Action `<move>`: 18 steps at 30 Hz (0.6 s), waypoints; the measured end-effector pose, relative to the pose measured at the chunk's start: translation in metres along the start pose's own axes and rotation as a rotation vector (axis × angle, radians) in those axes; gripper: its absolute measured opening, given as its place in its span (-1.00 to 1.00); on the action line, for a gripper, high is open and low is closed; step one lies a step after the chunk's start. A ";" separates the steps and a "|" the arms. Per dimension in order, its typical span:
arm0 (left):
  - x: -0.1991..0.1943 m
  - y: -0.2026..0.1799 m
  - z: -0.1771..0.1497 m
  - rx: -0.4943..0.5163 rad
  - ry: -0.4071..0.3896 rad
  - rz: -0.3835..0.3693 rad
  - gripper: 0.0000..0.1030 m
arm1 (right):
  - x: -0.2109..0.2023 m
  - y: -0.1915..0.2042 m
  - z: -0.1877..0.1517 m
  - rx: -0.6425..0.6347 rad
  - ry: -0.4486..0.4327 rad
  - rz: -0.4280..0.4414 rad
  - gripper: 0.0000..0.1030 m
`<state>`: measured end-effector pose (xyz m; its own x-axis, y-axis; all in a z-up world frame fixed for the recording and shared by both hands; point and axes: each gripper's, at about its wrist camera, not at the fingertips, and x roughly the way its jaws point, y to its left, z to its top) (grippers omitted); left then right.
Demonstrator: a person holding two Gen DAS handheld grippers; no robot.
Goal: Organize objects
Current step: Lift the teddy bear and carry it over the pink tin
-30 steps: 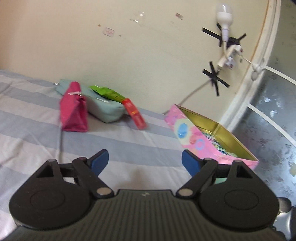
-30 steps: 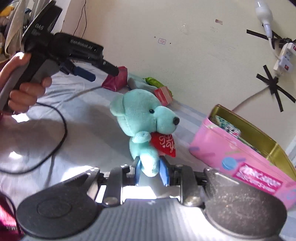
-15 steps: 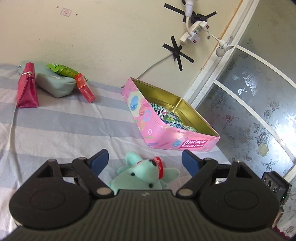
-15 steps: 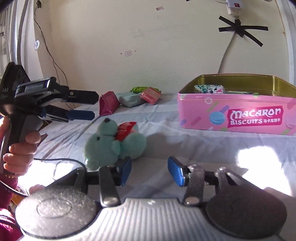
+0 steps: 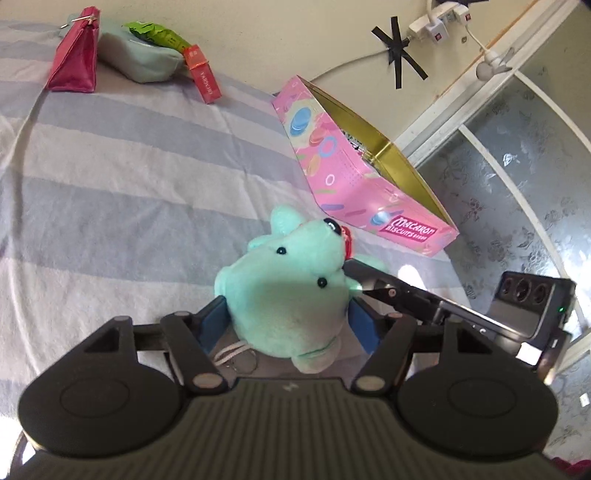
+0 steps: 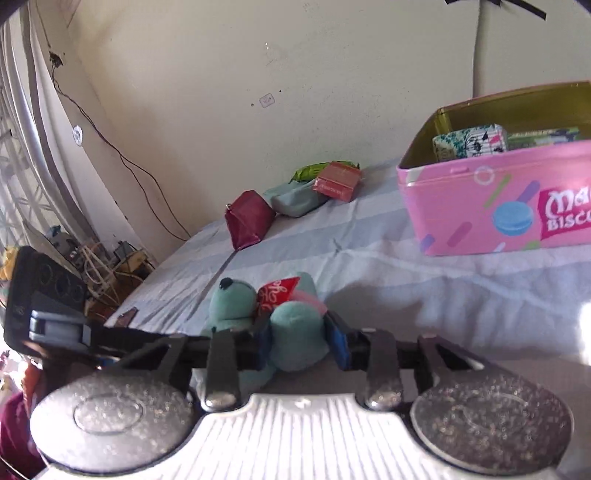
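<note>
A mint-green teddy bear (image 5: pixel 291 291) with a red heart lies on the striped bedsheet. My left gripper (image 5: pixel 286 321) has its blue pads against both sides of the bear's head. My right gripper (image 6: pixel 301 339) is closed on the bear's lower body (image 6: pixel 295 332), and its body shows to the right in the left wrist view (image 5: pixel 443 306). The open pink Macaron biscuit tin (image 5: pixel 354 177) stands just beyond the bear and holds several packets (image 6: pixel 469 142).
A red pouch (image 5: pixel 74 66), a pale green pouch (image 5: pixel 140 62), a green snack packet (image 5: pixel 155 33) and a red box (image 5: pixel 203 77) lie by the wall. A patterned glass door (image 5: pixel 517 184) stands right of the tin. The bed edge drops at left (image 6: pixel 125 314).
The right gripper let the bear down onto the bed, opened, then closed on its body again. The left gripper swung over from the pouches and closed around the bear's head.
</note>
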<state>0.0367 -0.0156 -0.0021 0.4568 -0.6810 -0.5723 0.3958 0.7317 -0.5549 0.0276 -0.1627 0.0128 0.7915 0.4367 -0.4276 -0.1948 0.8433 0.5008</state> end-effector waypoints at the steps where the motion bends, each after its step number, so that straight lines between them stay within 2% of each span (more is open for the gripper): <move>1: 0.002 -0.005 0.002 0.023 0.009 0.002 0.37 | -0.002 0.002 -0.001 -0.013 -0.008 -0.007 -0.46; 4: 0.017 -0.020 0.009 0.058 0.055 -0.035 0.31 | -0.022 0.004 -0.008 -0.060 -0.064 -0.067 -0.47; 8: 0.053 -0.056 0.013 0.158 0.132 -0.093 0.31 | -0.061 -0.009 -0.019 -0.048 -0.147 -0.170 -0.47; 14: 0.114 -0.128 0.002 0.365 0.230 -0.142 0.31 | -0.117 -0.053 -0.050 0.079 -0.237 -0.328 -0.47; 18: 0.143 -0.162 0.011 0.455 0.250 -0.174 0.32 | -0.148 -0.082 -0.057 0.161 -0.314 -0.382 -0.47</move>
<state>0.0467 -0.2308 0.0124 0.1728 -0.7379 -0.6524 0.7787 0.5080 -0.3683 -0.1064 -0.2783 -0.0082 0.9292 -0.0287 -0.3685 0.2140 0.8546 0.4731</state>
